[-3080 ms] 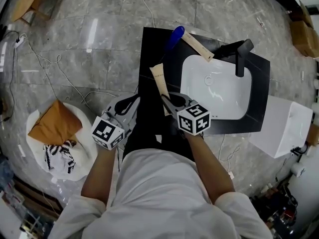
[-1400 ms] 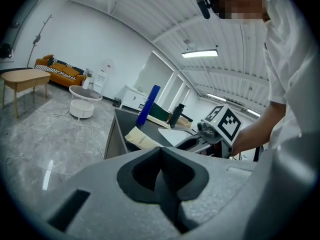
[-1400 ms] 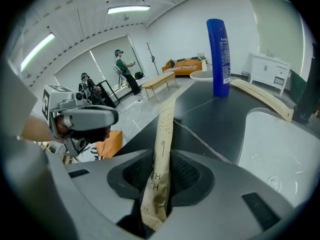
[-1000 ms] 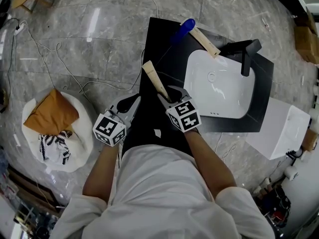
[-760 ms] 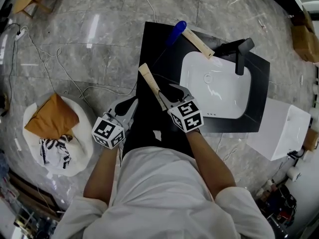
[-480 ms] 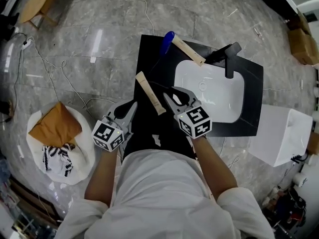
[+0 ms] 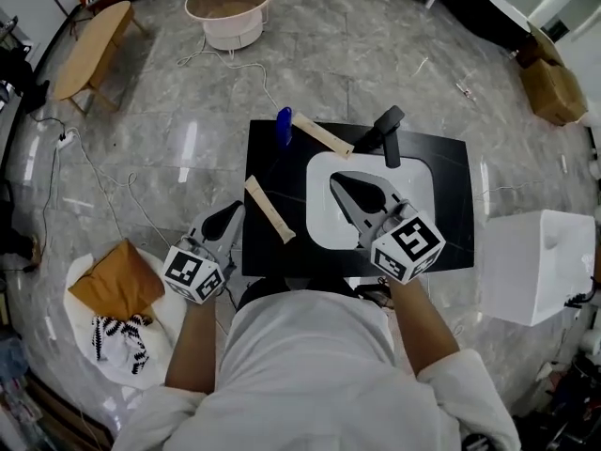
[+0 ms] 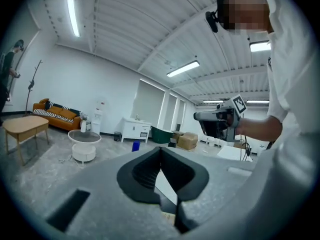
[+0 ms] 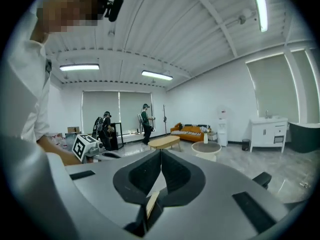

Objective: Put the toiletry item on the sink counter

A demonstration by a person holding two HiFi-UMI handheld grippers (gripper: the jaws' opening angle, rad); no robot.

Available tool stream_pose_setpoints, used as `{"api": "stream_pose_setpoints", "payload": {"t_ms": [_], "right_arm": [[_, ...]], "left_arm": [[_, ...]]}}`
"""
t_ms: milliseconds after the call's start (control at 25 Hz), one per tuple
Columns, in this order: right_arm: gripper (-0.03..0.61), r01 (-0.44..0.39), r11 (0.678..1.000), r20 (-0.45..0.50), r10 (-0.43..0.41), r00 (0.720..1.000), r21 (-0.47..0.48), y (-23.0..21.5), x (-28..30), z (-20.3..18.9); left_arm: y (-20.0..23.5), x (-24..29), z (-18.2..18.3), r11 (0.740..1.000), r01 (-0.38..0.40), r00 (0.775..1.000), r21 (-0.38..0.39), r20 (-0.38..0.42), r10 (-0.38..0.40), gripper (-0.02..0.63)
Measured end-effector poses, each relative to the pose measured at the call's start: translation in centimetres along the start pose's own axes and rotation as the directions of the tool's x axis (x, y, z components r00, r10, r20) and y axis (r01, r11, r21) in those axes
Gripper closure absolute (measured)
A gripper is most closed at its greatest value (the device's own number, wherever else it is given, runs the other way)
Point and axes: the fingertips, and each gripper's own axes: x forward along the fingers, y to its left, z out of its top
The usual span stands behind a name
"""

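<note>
toiletry tube (image 7: 269,210): i see it lying flat on the black sink counter (image 7: 449,188), on the strip left of the white basin (image 7: 323,209). neither tool touches it.
long axis: diagonal in my head view. one end points toward the counter's back-left, the other toward the front edge and the basin's near corner. i can't tell which end carries the cap.
left gripper (image 7: 232,215): jaws pressed together at the tips with nothing between them. it hangs just at the counter's left edge, near the tube but apart from it.
right gripper (image 7: 339,183): its jaws have just been closing and now meet, with nothing pinched. it hovers over the basin, tips toward the faucet.
faucet (image 7: 388,133): black, standing at the back of the basin.
other items: a second beige tube (image 7: 322,134) lies along the counter's back edge, and a blue item (image 7: 284,126) sits just beside its left end.
</note>
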Motion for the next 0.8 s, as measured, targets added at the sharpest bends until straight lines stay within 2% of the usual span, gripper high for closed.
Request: {"api": "stream_pose_setpoints", "payload": {"t_ms": [200, 360, 600, 800], "right_arm": [[0.563, 0.019, 0.998, 0.174, -0.008, 0.985, -0.060, -0.5, -5.8, 5.4], [0.563, 0.033, 0.994, 0.258, -0.005, 0.966, -0.106, -0.3, -9.3, 7.1], [0.563, 0.058, 0.998, 0.279, -0.046, 0.959, -0.035, -1.5, -11.3, 4.6], [0.563, 0.051, 0.999, 0.246, -0.050, 0.968, 0.004, -1.8, -11.2, 1.9]], "left_arm": [[-2.1, 0.1, 4.0, 0.999, 0.004, 0.998, 0.044, 0.063, -0.007, 0.598], [-3.8, 0.0, 6.4, 0.996, 0.006, 0.995, 0.084, 0.096, -0.014, 0.598], [-6.0, 0.4, 7.8, 0.992, 0.024, 0.993, 0.127, 0.109, -0.038, 0.598], [-7.0, 1.0, 6.3, 0.994, 0.035, 0.996, 0.103, 0.083, -0.044, 0.598]]}}
